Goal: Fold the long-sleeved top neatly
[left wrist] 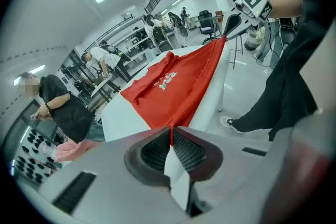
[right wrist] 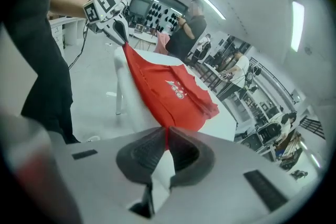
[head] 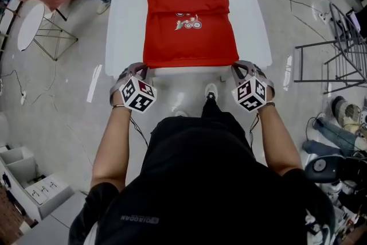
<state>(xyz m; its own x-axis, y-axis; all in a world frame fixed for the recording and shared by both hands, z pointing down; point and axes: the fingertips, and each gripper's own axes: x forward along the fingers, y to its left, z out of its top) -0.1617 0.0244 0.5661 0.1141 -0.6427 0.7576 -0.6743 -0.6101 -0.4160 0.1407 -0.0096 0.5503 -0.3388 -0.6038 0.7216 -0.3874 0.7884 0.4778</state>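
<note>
Left gripper (left wrist: 171, 134) is clamping the near-left hem corner of the red top (head: 189, 37), right gripper (right wrist: 167, 136) is clamping the near-right corner, both jaws pinching cloth. Top is lying spread on the white table (head: 123, 20), near edge hanging from the grippers

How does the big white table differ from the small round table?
The big white table is rectangular with rounded corners; the small round table is a disc. The big white table bears the red top; the small round table looks bare. Both are white.
</note>
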